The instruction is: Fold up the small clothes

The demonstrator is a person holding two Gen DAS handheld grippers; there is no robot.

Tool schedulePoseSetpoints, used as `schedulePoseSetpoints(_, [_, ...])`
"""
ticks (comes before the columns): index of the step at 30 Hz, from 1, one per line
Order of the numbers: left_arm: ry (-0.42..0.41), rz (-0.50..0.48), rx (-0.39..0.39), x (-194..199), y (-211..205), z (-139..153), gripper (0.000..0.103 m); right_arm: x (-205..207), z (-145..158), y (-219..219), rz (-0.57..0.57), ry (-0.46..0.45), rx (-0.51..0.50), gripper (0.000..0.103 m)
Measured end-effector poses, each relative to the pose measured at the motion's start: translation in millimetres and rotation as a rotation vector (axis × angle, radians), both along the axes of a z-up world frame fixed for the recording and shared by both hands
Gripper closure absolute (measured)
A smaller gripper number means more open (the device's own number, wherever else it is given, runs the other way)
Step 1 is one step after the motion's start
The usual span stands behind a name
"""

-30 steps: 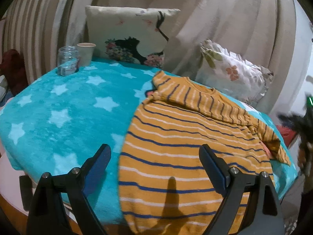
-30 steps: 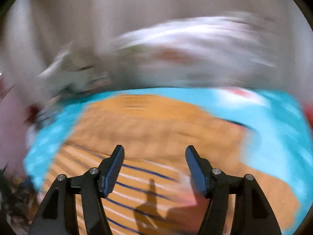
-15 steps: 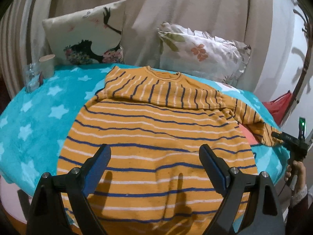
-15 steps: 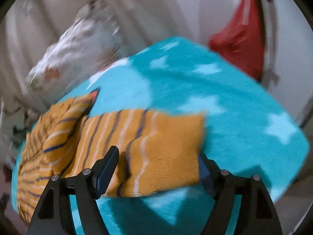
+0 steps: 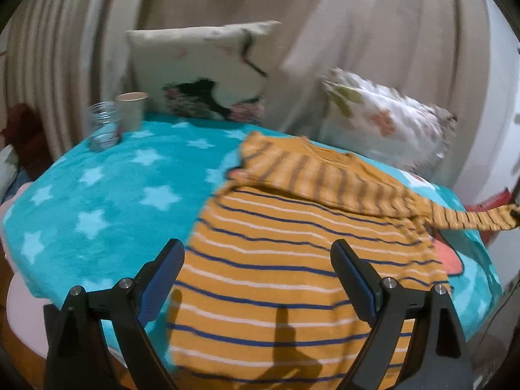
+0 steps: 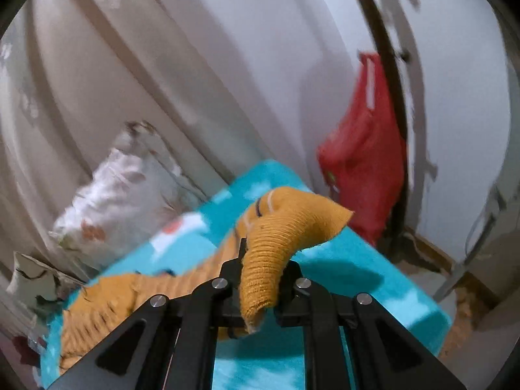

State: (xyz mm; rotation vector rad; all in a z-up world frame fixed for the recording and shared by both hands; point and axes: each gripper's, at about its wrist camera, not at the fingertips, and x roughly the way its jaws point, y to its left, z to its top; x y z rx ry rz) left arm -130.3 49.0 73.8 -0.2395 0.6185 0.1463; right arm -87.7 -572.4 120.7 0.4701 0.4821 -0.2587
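A small mustard sweater (image 5: 292, 260) with blue and white stripes lies spread on the teal star blanket (image 5: 113, 188). My left gripper (image 5: 258, 269) hovers open over the sweater's lower body, with nothing between its fingers. The sweater's right sleeve (image 5: 471, 219) is stretched out to the right and lifted off the blanket. My right gripper (image 6: 263, 276) is shut on the cuff (image 6: 276, 243) of that sleeve, which bunches up between the pads and rises above them. The rest of the sweater (image 6: 136, 295) trails away to the left in the right wrist view.
A glass jar (image 5: 104, 126) and a paper cup (image 5: 131, 110) stand at the blanket's far left corner. Two cushions (image 5: 201, 74) (image 5: 386, 120) lean against the curtain behind. A red bag (image 6: 364, 162) hangs by the wall past the blanket's right edge (image 6: 406, 279).
My right gripper closed on the sleeve cuff and lifted it, pulling the sleeve out to the right. The left wrist view swung back towards the left, bringing the jar and cup nearer the middle.
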Motion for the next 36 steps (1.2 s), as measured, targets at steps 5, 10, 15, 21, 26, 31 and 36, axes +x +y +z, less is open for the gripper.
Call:
schedulePoseSetpoints(5, [-0.007, 0.061, -0.025, -15.9, 34.5, -8.5, 0.012, 51.2, 49.1, 96.1, 0.226, -0.029, -0.053, 0.091])
schedulePoseSetpoints(10, [-0.002, 0.095, -0.037, -30.5, 56.4, -17.8, 0.012, 123.3, 49.1, 251.5, 0.576, 0.031, -0.054, 0.091])
schedulePoseSetpoints(15, [-0.014, 0.142, -0.023, -48.7, 75.3, -20.3, 0.012, 177.1, -7.3, 402.3, 0.834, 0.180, -0.071, 0.091])
schedulePoseSetpoints(21, [-0.003, 0.189, -0.048, -63.4, 96.7, -30.8, 0.012, 198.6, -84.6, 513.3, 0.956, 0.283, -0.175, 0.091])
schedulePoseSetpoints(26, [0.014, 0.206, -0.072, -67.6, 104.3, -39.9, 0.012, 214.9, -110.3, 560.3, 0.991, 0.316, -0.259, 0.064])
schedulePoseSetpoints(31, [0.030, 0.193, -0.111, -61.4, 102.1, -45.4, 0.012, 203.6, -94.9, 589.4, 1.117, 0.277, -0.239, 0.039])
schedulePoseSetpoints(36, [0.027, 0.180, -0.106, -62.6, 93.7, -42.5, 0.012, 171.1, -67.4, 596.4, 1.171, 0.209, -0.311, 0.030])
